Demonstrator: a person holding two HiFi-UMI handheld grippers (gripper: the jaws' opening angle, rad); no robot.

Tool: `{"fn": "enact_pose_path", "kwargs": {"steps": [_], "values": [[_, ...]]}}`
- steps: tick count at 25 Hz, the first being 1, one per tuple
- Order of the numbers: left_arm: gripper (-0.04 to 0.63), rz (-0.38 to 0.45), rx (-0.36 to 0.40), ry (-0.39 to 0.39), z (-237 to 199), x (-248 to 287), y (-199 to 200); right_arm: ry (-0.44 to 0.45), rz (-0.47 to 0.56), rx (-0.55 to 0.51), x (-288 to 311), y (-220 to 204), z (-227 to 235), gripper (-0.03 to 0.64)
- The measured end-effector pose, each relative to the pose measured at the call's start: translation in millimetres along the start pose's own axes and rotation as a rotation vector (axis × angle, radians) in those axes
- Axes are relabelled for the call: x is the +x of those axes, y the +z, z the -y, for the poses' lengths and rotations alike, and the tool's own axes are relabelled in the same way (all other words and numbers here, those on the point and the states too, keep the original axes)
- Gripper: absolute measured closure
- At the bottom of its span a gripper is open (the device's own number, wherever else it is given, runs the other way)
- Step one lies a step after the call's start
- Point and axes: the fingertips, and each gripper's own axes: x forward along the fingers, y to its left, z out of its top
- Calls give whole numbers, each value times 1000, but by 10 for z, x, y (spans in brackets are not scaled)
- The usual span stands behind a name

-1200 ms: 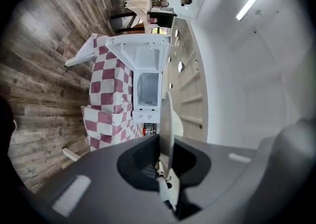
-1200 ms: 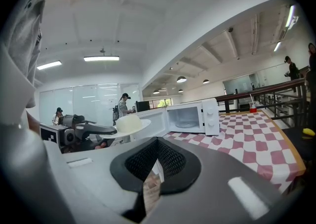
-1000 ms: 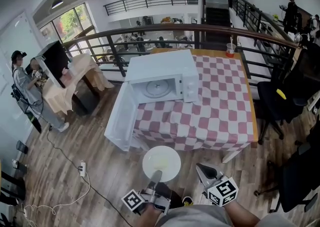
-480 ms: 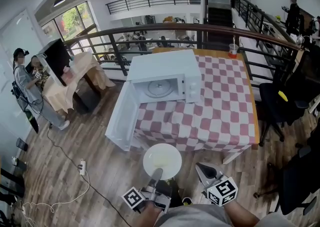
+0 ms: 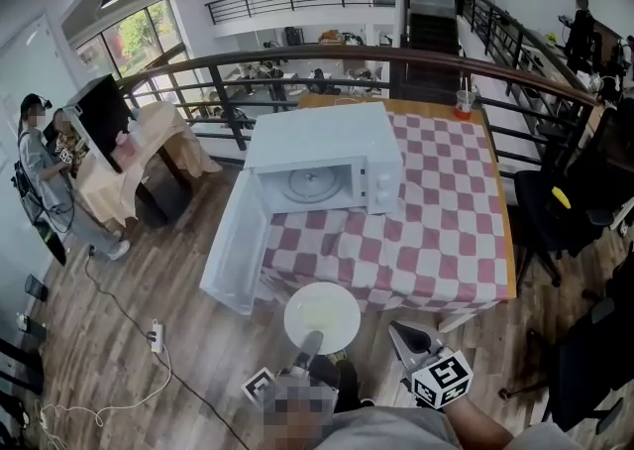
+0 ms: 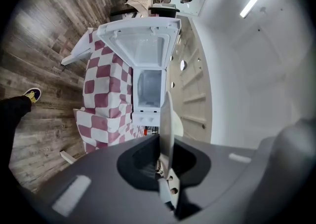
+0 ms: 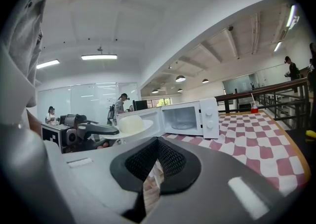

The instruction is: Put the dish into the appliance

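Observation:
A white dish (image 5: 322, 317) hangs level in front of the table's near edge, my left gripper (image 5: 309, 341) shut on its near rim. In the left gripper view the dish (image 6: 166, 119) shows edge-on between the pressed jaws of the left gripper (image 6: 164, 155). The white microwave (image 5: 322, 166) stands on the checked table (image 5: 436, 240), its door (image 5: 233, 245) swung wide open to the left and its cavity (image 5: 317, 183) showing a glass turntable. My right gripper (image 5: 399, 332) hovers right of the dish, shut on nothing. From the right gripper view (image 7: 150, 168) the dish (image 7: 129, 125) is beside the microwave (image 7: 190, 117).
A red drink cup (image 5: 464, 99) stands at the table's far right corner. Black chairs (image 5: 555, 210) are to the right, a railing (image 5: 396, 54) behind. A power strip with cable (image 5: 154, 336) lies on the wood floor at left. People (image 5: 40, 170) stand by a draped table far left.
The table and microwave have drawn slightly nearer in the head view. The dish stays held in the left gripper, and the right gripper keeps its place.

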Motion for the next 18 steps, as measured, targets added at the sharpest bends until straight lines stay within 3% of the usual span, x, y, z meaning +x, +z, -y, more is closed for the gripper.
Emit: {"fn": "enact_pose_path", "kwargs": {"steps": [18], "values": [[568,-19,-31,17,-11,1345,939,-33,-60,14,1313,340,698,618]]}}
